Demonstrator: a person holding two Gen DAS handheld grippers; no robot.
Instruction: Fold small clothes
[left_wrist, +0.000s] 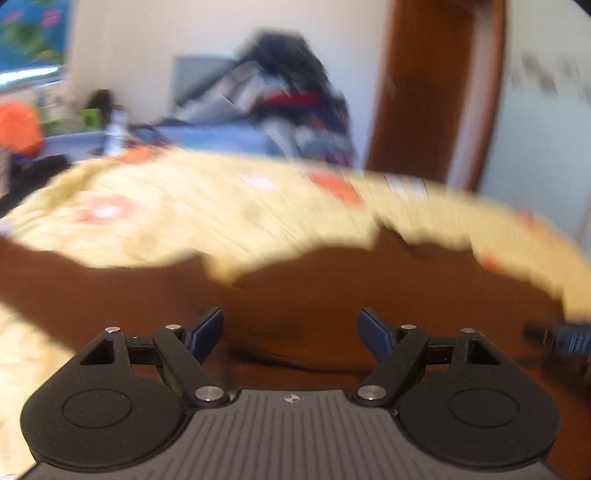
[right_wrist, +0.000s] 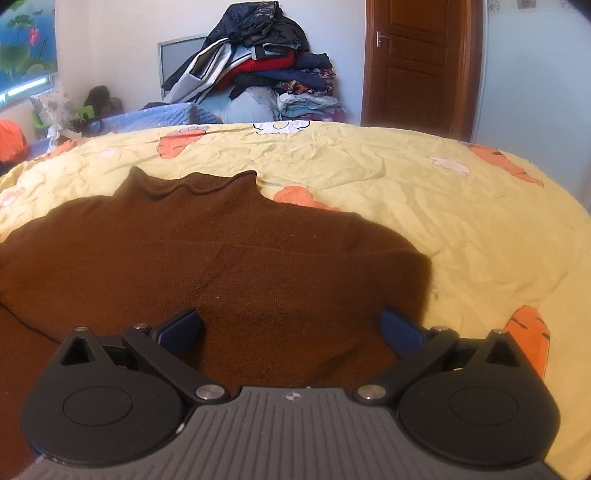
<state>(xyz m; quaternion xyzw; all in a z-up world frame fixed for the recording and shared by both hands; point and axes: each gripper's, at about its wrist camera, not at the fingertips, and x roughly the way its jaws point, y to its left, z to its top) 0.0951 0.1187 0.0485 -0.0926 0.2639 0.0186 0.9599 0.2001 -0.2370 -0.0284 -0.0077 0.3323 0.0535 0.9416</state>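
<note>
Right tongs (right_wrist: 290, 332): spread wide, nothing between the blue pads (right_wrist: 181, 330), hovering low over the near part of the brown sweater (right_wrist: 221, 258). Contact with the knit cannot be told from the right wrist view. Left tongs (left_wrist: 291, 332): likewise spread, empty, poised above the same brown cloth (left_wrist: 314, 288); view heavily smeared, so touching or apart cannot be told. Dark blurred object at the right edge of the left view, possibly the other tool; not identifiable.

Sweater: lying flat on the yellow bedspread (right_wrist: 424, 192), rolled collar (right_wrist: 195, 184) pointing away from the tongs, shoulder and side edge (right_wrist: 417, 258) falling toward the right pad. A fold or sleeve appears at lower left, partly hidden.

Handling, as judged: soft, limp knit, light, not fragile, not slippery against the pads but prone to stretch and sag. Expected to drape and bunch when lifted by one point, so best taken at two points together. Suggested holds: outer edge at the shoulder or side seam, pinching through both layers, not the middle of the body. Shallow bite risks catching the top layer only; deep bite risks grabbing the bedspread beneath.

Beyond: a pile of clothes (right_wrist: 266, 66) against the far wall, a brown door (right_wrist: 417, 62) to the right.
</note>
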